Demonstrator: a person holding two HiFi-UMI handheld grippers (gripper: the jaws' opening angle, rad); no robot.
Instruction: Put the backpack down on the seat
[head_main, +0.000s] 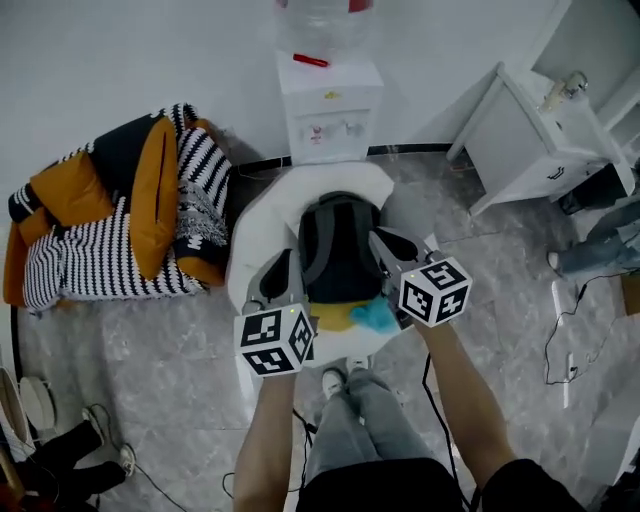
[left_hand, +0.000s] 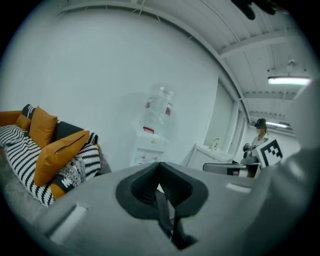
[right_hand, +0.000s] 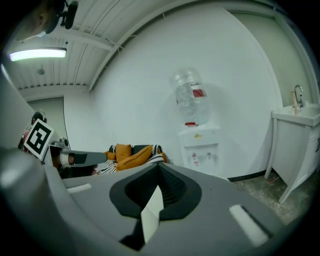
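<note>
Over rounded white seat (head_main: 250, 240), soft backpack (head_main: 338, 250), left gripper (head_main: 283, 272), right gripper (head_main: 390, 252) clamped on straps (left_hand: 162, 210)

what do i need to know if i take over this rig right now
Left hand-held gripper: shut on a dark strap.
Right hand-held gripper: shut on a pale strip.
Backpack: between the two, over the white seat; can't tell if it touches.
Done: backpack gripped, above the seat.
Left: lower it onto the seat, open both.

The backpack (head_main: 338, 250) is grey-black, the seat (head_main: 252, 232) white, the sofa (head_main: 90, 265) black-and-white striped with orange cushions (head_main: 155, 195)
</note>
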